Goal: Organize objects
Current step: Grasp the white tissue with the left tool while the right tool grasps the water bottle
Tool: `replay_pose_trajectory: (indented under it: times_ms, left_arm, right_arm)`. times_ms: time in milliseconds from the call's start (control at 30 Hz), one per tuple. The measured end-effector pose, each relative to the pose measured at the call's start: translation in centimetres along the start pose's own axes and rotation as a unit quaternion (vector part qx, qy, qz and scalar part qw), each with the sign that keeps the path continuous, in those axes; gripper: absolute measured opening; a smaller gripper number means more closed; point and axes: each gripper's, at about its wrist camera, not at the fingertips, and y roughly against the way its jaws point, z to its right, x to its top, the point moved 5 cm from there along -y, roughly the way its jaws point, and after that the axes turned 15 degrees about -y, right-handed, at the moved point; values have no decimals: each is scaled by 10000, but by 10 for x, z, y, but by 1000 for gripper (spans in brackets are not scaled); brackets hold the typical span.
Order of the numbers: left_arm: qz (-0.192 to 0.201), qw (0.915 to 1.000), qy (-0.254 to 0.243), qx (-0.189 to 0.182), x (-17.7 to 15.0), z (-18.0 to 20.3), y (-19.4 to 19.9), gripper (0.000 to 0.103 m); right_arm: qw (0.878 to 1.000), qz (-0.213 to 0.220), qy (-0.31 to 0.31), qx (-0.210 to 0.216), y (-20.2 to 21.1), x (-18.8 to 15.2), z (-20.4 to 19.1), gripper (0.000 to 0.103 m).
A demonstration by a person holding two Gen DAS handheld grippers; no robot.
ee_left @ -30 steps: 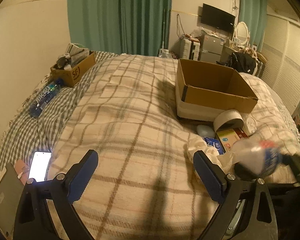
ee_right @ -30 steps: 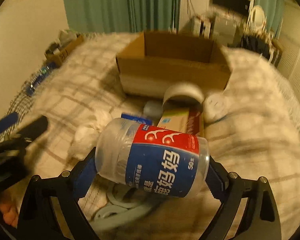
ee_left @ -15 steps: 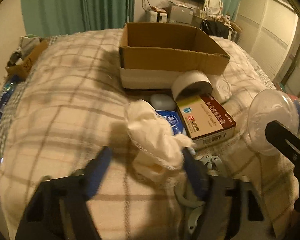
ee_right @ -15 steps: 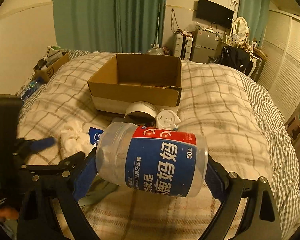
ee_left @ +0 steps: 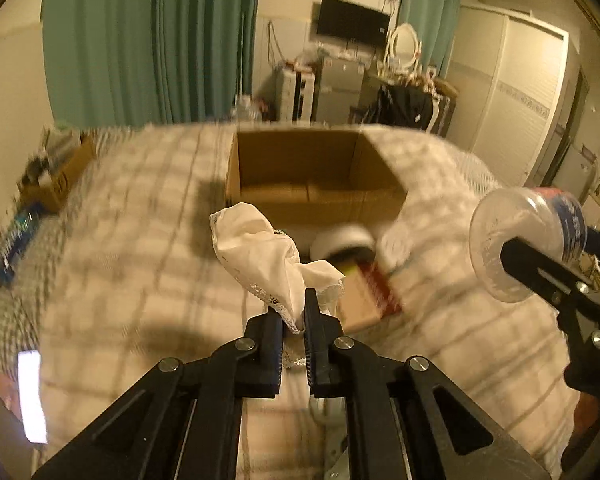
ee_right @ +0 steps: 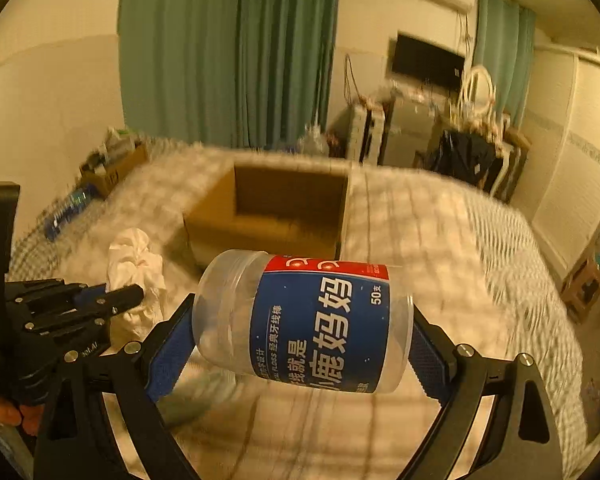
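Observation:
My left gripper [ee_left: 294, 312] is shut on a white lace-edged cloth [ee_left: 260, 256] and holds it lifted above the plaid bed, in front of the open cardboard box [ee_left: 316, 176]. The cloth [ee_right: 134, 260] and left gripper [ee_right: 136, 292] also show in the right wrist view. My right gripper [ee_right: 300, 320] is shut on a clear jar with a blue and red label [ee_right: 304, 320], held sideways above the bed; the jar also shows at the right of the left wrist view [ee_left: 528, 240]. The box [ee_right: 272, 216] lies ahead of it.
A tape roll [ee_left: 342, 240] and a flat carton [ee_left: 364, 300] lie on the bed by the box. A small box of items [ee_left: 56, 172] and a water bottle [ee_left: 16, 240] sit at the far left. A lit phone [ee_left: 32, 396] lies at lower left.
My left gripper closed on the white cloth and lifted it off the bed. My right gripper rose with the jar and moved toward the box.

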Motion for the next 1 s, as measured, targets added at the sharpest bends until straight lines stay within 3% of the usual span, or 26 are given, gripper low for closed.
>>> replay_pose_trajectory:
  times_ms: [233, 500, 700, 867, 1000]
  left_arm:
    - [533, 9983, -6, 220, 79, -18, 13, 9]
    - [616, 9975, 15, 341, 145, -49, -29, 9]
    - [302, 9980, -80, 540, 161, -67, -95, 9]
    - [-1, 9986, -161, 496, 145, -68, -148, 9]
    - [-199, 9979, -166, 586, 134, -70, -179, 9]
  right_arm:
    - [9977, 549, 288, 264, 7, 89, -24, 93]
    - [9977, 515, 164, 405, -59, 166, -39, 93]
    - [9994, 49, 196, 289, -150, 181, -36, 93]
    - [9988, -357, 225, 245, -220, 157, -25, 93]
    - [9974, -618, 34, 366, -250, 132, -10, 93]
